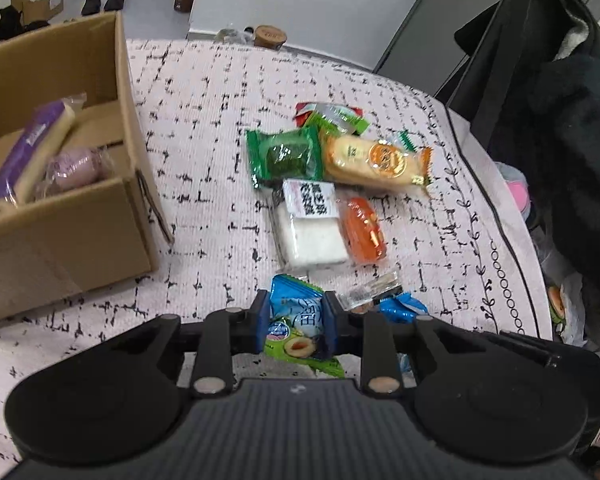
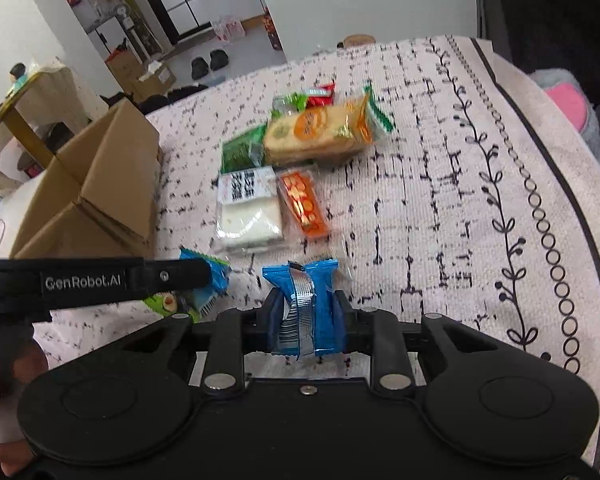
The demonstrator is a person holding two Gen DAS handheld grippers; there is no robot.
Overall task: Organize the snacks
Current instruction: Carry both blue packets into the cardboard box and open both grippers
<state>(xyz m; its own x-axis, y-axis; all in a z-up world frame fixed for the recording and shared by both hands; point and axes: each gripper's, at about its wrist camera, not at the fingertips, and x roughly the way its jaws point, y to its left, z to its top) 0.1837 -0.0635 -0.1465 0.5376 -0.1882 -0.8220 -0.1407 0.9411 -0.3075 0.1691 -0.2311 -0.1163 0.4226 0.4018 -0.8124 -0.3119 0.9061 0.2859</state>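
Note:
My left gripper (image 1: 296, 316) is shut on a blue-and-green snack packet (image 1: 298, 326), held above the patterned tablecloth (image 1: 204, 128). My right gripper (image 2: 306, 308) is shut on a blue snack packet (image 2: 306, 304) with a silver seam. The left gripper (image 2: 198, 274) and its packet (image 2: 204, 286) show at the left of the right wrist view. A pile of snacks lies ahead: a white cake pack (image 1: 312, 224), an orange packet (image 1: 364, 232), a green packet (image 1: 286, 156), a yellow biscuit pack (image 1: 374, 162). The open cardboard box (image 1: 112, 184) stands at left, holding a purple pack (image 1: 32, 148) and a pink bun (image 1: 78, 168).
A dark chair with black clothes (image 1: 556, 92) stands past the table's right edge. A wooden lid (image 1: 270, 36) lies at the far edge. In the right wrist view the box (image 2: 100, 192) is at left and the table's rim (image 2: 580, 208) curves at right.

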